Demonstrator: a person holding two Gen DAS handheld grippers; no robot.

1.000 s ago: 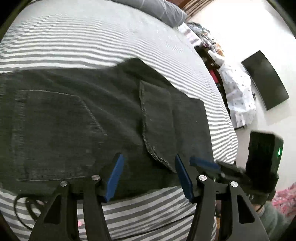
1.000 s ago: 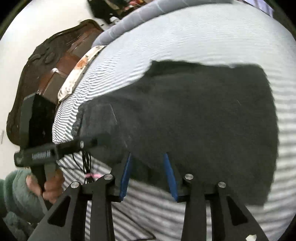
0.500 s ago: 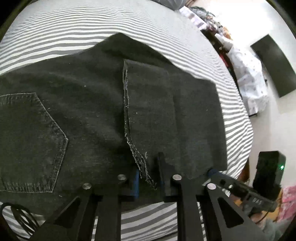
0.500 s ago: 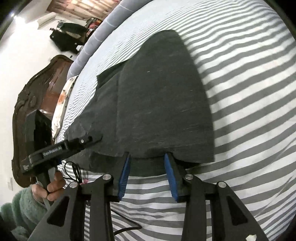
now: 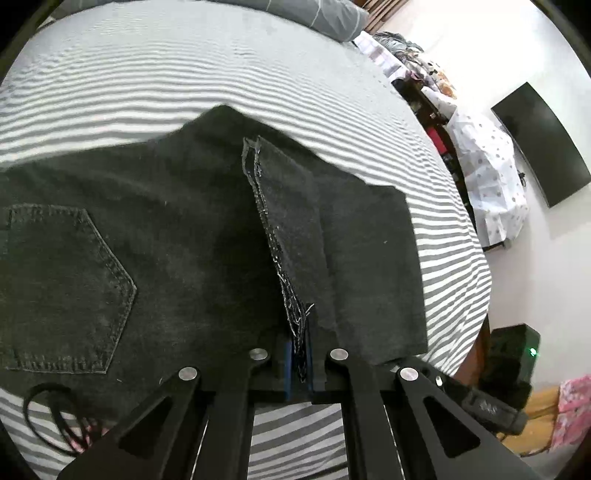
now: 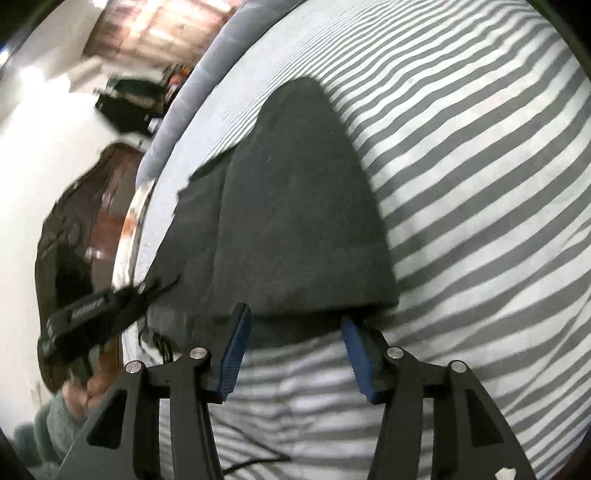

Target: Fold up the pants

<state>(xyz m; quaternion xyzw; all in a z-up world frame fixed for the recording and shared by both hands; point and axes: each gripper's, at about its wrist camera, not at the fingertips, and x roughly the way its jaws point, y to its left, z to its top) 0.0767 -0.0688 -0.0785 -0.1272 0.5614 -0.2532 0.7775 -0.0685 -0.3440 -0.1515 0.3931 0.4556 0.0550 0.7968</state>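
Observation:
Dark grey denim pants [image 5: 192,236] lie folded on a grey-and-white striped bed [image 5: 184,85], back pocket at the left. A frayed hem edge [image 5: 273,236] of a leg runs down the middle. My left gripper [image 5: 300,363] is shut on the near end of that frayed hem. In the right wrist view the folded pants [image 6: 295,206] show their fold end toward me. My right gripper [image 6: 295,354] hovers at that near edge, its jaws opening, blue pads [image 6: 236,354] apart, with only the cloth's edge at their tips. The left gripper [image 6: 110,302] appears there at the left, held by a hand.
A grey pillow [image 5: 314,14] lies at the bed's far end. A black screen [image 5: 539,140] hangs on the right wall above patterned white cloth [image 5: 487,184]. A dark wooden headboard [image 6: 74,229] stands left of the bed. A black cable [image 5: 51,417] loops near the front edge.
My left gripper has shut on the frayed hem and drawn it a little toward me. My right gripper rolled, sank to the pants' near edge and spread its pads wider.

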